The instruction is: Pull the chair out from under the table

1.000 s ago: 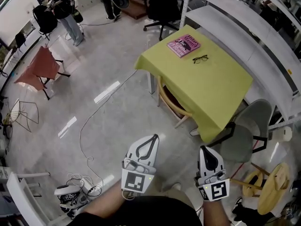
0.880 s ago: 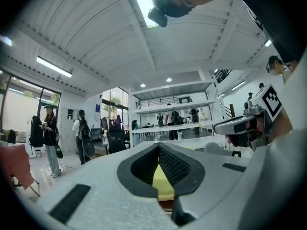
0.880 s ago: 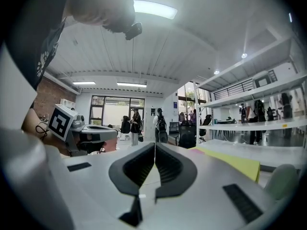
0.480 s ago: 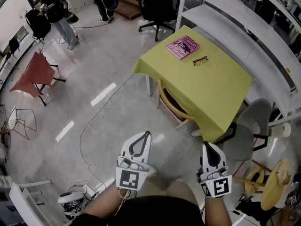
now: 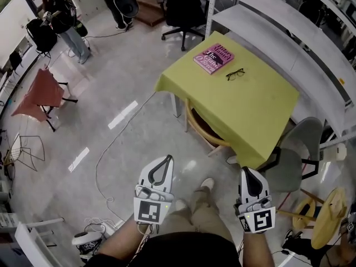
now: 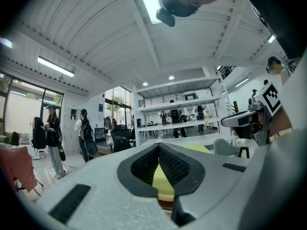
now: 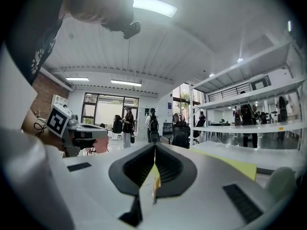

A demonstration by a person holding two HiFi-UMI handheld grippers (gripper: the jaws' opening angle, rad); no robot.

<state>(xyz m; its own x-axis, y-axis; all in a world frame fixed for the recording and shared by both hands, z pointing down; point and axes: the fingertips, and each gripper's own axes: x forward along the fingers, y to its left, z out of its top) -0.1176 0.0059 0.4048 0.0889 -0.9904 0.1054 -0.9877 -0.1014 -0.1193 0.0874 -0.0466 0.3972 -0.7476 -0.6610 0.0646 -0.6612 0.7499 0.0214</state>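
A wooden chair [image 5: 204, 131] with a curved back is tucked under the near-left side of a table draped in a yellow-green cloth [image 5: 250, 102]. My left gripper [image 5: 166, 161] is held in front of me, well short of the chair, jaws shut with nothing in them. My right gripper [image 5: 248, 174] is level with it, near the table's near corner, also shut and empty. In the left gripper view the closed jaws [image 6: 159, 151] frame the yellow cloth [image 6: 163, 183]. The right gripper view has its shut jaws [image 7: 154, 151] pointing along the table's edge [image 7: 230, 165].
On the table lie a pink book [image 5: 213, 58] and black glasses [image 5: 235, 74]. A grey chair [image 5: 292, 154] stands at the table's right, white shelving [image 5: 278, 32] behind it, a round wooden stool [image 5: 328, 218] at lower right. A cable [image 5: 111, 149] trails over the floor; people stand at far left [image 5: 58, 21].
Both grippers and the person have stepped forward towards the table; a shoe now shows between the grippers. Jaws stay shut.
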